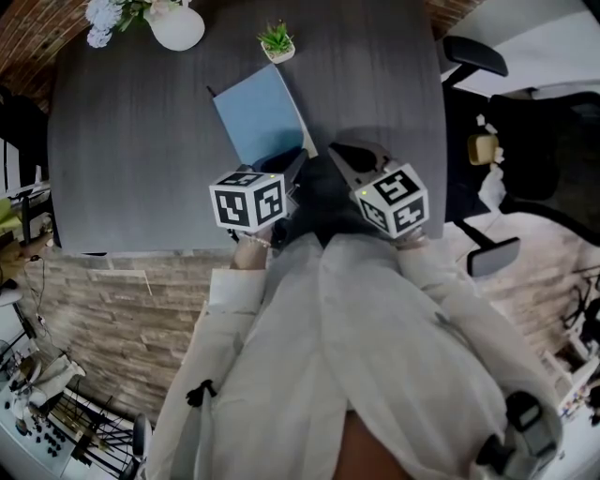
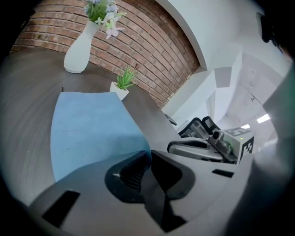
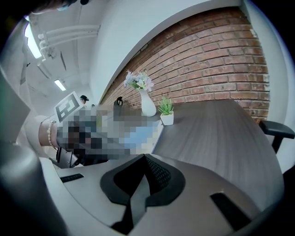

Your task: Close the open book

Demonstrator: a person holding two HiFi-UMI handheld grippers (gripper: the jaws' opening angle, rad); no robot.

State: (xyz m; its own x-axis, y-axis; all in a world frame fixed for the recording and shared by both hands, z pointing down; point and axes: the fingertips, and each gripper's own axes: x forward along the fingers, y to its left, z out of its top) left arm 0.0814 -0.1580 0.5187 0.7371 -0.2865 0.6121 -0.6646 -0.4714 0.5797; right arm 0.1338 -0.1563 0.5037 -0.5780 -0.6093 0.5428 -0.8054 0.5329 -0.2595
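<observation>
The left gripper [image 2: 150,154] has its jaws drawn nearly together on the near right corner of the blue book [image 2: 92,133], which lies flat with its cover up and stretches away toward 11 o'clock. The right gripper [image 3: 145,156], jaws fully together and empty, hovers just beside it at 3 o'clock, off the book. Both are over a grey table [image 1: 122,122], with a small potted plant [image 1: 277,41] at 12 o'clock and a white vase [image 1: 176,26] at 11. Behind rises a brick wall [image 2: 152,50], and an office chair [image 1: 525,122] stands at 2 o'clock. The flowers are cut off by the head view's edge.
</observation>
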